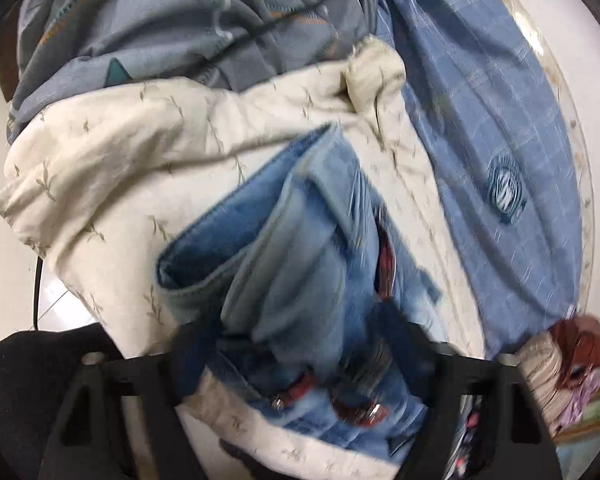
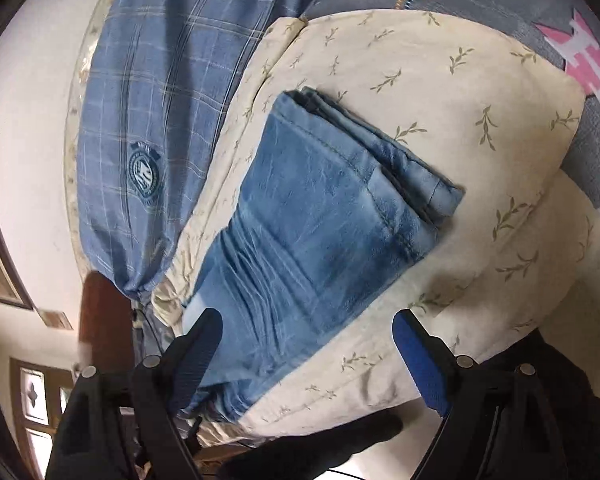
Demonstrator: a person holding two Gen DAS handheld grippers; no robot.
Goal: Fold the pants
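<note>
The blue denim pants (image 2: 320, 220) lie folded on a cream leaf-print cloth (image 2: 480, 128). In the right wrist view my right gripper (image 2: 306, 328) is open just above the near end of the pants, its fingers (image 2: 416, 344) spread to either side and holding nothing. In the left wrist view the pants (image 1: 300, 248) are bunched and blurred, running down between the fingers of my left gripper (image 1: 300, 344). The waistband with metal buttons (image 1: 364, 412) lies near the jaws. The cloth hides the fingertips, so the grip cannot be made out.
A blue plaid garment with a round crest (image 1: 504, 192) lies beside the cream cloth (image 1: 120, 160). A grey patterned blanket (image 1: 160, 20) is bunched behind. White floor tiles (image 1: 4, 272) show at the left. A wooden post (image 2: 100, 312) and door (image 2: 36, 400) show low left.
</note>
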